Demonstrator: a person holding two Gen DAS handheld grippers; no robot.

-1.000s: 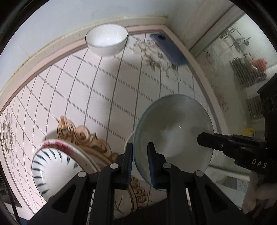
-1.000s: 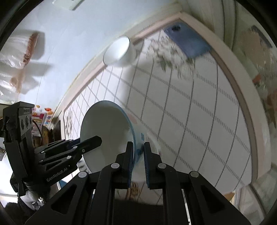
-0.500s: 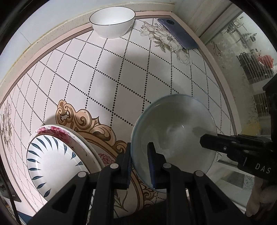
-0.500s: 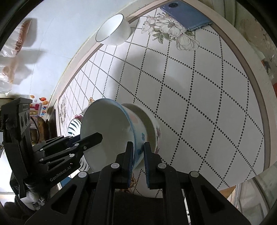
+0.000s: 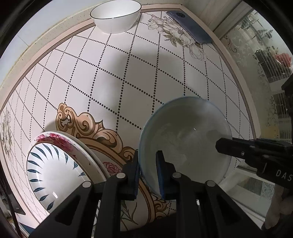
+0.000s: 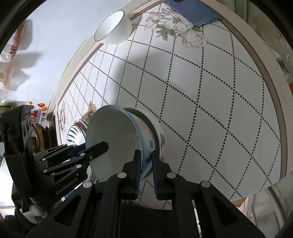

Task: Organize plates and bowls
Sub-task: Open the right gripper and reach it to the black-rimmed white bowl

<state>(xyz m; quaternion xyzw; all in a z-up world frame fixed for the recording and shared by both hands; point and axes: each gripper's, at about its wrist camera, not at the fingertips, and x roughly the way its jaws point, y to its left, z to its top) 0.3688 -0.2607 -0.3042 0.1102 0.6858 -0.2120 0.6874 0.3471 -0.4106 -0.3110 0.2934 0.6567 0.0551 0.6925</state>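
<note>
Both grippers hold one blue-rimmed floral bowl [image 5: 185,141] by opposite sides of its rim; it also shows in the right wrist view [image 6: 117,139]. My left gripper [image 5: 147,172] is shut on its left rim. My right gripper [image 6: 145,168] is shut on the other rim. The bowl sits nested in a second floral bowl [image 6: 159,135] beneath it. A leaf-patterned plate [image 5: 53,172] lies stacked on a pink-flowered plate [image 5: 55,136] at the left. A white bowl with a dark rim [image 5: 115,16] stands at the table's far edge, also in the right wrist view [image 6: 113,28].
A blue phone [image 5: 190,27] lies at the far right corner of the patterned table [image 5: 113,76], also in the right wrist view [image 6: 194,11]. The wall runs behind the table. A glass door is at the right.
Both grippers with the held bowl have come down toward the table and the lower bowl. The white bowl and phone sit higher in view. Grips are unchanged.
</note>
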